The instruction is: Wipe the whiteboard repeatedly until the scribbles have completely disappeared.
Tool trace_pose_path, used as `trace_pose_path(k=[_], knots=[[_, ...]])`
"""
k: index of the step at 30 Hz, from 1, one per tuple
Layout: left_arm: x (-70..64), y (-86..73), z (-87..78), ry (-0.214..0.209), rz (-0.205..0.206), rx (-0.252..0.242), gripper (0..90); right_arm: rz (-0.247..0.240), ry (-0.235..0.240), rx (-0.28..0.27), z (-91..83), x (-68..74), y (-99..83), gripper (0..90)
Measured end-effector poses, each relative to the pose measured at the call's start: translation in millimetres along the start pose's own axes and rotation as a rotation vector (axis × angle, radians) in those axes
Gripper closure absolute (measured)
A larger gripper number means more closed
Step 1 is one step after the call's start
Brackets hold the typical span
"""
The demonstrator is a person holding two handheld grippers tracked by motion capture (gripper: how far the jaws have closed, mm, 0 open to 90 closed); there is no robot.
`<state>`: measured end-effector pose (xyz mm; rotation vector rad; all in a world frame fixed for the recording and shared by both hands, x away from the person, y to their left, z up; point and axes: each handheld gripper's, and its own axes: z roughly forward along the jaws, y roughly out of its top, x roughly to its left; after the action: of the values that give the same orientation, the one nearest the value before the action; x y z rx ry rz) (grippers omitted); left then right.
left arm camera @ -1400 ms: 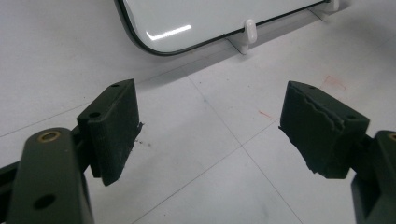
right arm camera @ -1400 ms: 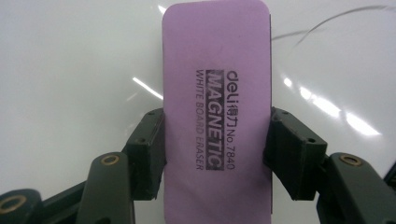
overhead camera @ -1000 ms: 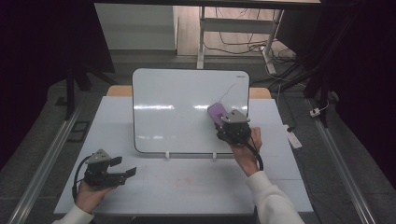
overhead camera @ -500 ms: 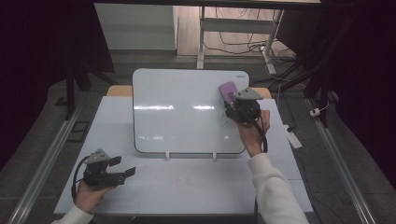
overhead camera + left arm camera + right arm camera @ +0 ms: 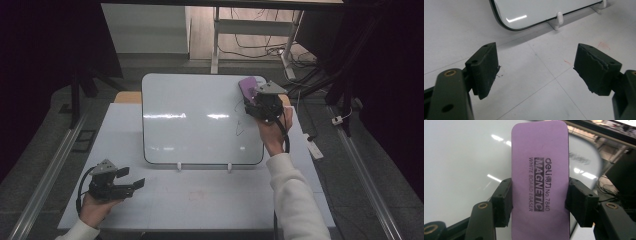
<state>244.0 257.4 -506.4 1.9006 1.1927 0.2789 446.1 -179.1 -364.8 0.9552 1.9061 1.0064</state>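
Our right tool (image 5: 252, 95) clamps the purple eraser (image 5: 540, 182) at the whiteboard's (image 5: 190, 135) top right corner; dark scribbles (image 5: 240, 120) below remain unwiped. Left tool (image 5: 536, 72) gapes wide, idle.

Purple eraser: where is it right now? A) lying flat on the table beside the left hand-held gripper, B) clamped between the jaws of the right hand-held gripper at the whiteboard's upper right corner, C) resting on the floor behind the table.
B: the right gripper view shows the purple eraser pinched between both jaws of the right hand-held gripper, and the high view places it at the whiteboard's upper right corner.
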Motion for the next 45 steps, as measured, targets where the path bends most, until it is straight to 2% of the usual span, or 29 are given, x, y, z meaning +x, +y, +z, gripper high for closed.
trace_pose_path(k=[5,9,12,15,19,24,28,31,37,41,45], knots=[[0.1,-0.1,0.0,0.002,0.000,0.001,20.3,-0.093,0.049,0.021,-1.9,26.8,-15.1,41.4],[1.3,-0.3,-0.2,0.002,-0.005,-0.001,20.3,-0.128,0.087,0.033,-7.7,43.9,-32.6,41.5],[0.9,-0.1,0.1,0.003,-0.004,0.001,20.3,-0.153,0.098,0.047,-11.0,48.8,-39.6,41.5],[0.3,-0.2,0.8,0.002,0.000,0.004,20.3,-0.116,0.113,0.059,-10.7,42.8,-35.9,41.4],[0.2,-0.1,0.3,0.003,0.000,0.002,20.3,-0.077,0.065,0.049,-8.3,30.0,-24.5,41.4],[1.0,-0.6,-0.1,0.000,-0.002,0.002,20.3,-0.012,-0.003,0.029,-4.3,4.1,-7.0,41.4],[1.5,-0.5,-0.6,0.001,-0.002,-0.002,20.3,0.016,-0.020,0.027,-2.8,-7.0,0.4,41.4],[1.8,-0.5,-0.6,0.001,0.000,-0.001,20.3,-0.010,-0.019,0.029,-3.2,0.6,-2.4,41.4],[1.2,-0.5,-1.1,0.002,0.000,-0.003,20.3,-0.139,0.028,0.057,-8.8,37.6,-29.7,41.5],[0.9,0.0,-0.4,0.000,0.003,0.000,20.3,-0.189,0.054,0.082,-16.1,56.2,-53.2,41.5],[-0.3,0.0,0.2,0.003,0.003,0.002,20.3,-0.214,0.079,0.097,-22.4,66.3,-71.6,41.6]])
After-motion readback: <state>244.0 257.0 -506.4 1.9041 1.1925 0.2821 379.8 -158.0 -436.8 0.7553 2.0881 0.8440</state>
